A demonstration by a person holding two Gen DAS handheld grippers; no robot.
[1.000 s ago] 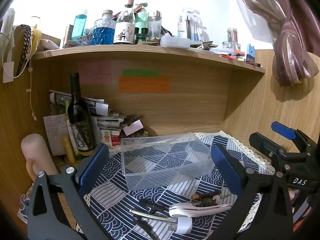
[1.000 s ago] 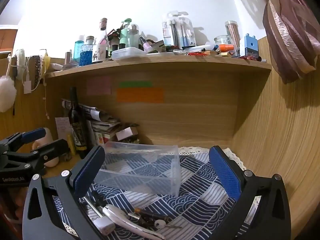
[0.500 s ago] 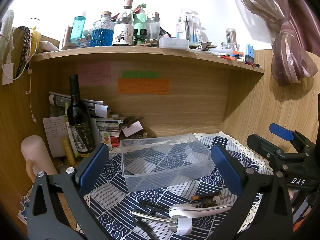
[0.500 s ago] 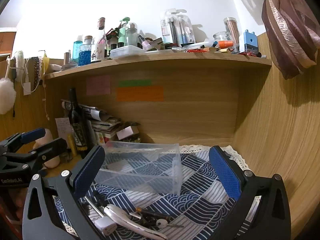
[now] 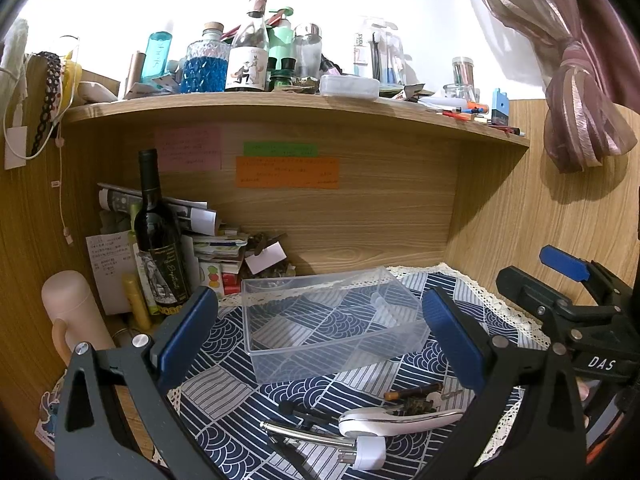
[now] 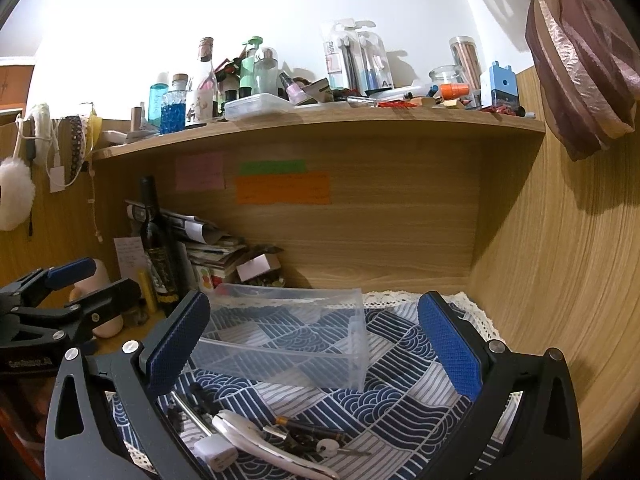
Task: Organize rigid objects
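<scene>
Left gripper (image 5: pixel 320 334): jaws wide apart, empty, above the cloth.
Right gripper (image 6: pixel 314 344): likewise spread, holding nothing.
Small items (image 5: pixel 372 420): piled on patterned cloth (image 5: pixel 224 396), just before clear box (image 5: pixel 332 324).
Behind: wine bottle (image 5: pixel 158 240), papers.
Change: both views nearly unchanged.

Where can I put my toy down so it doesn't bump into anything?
Bare cloth lies right of the clear box, up to the wooden side wall. The box itself looks empty too. Crowded spots: the little pile of tools and keys in front, the wine bottle corner at left, and the top shelf.
</scene>
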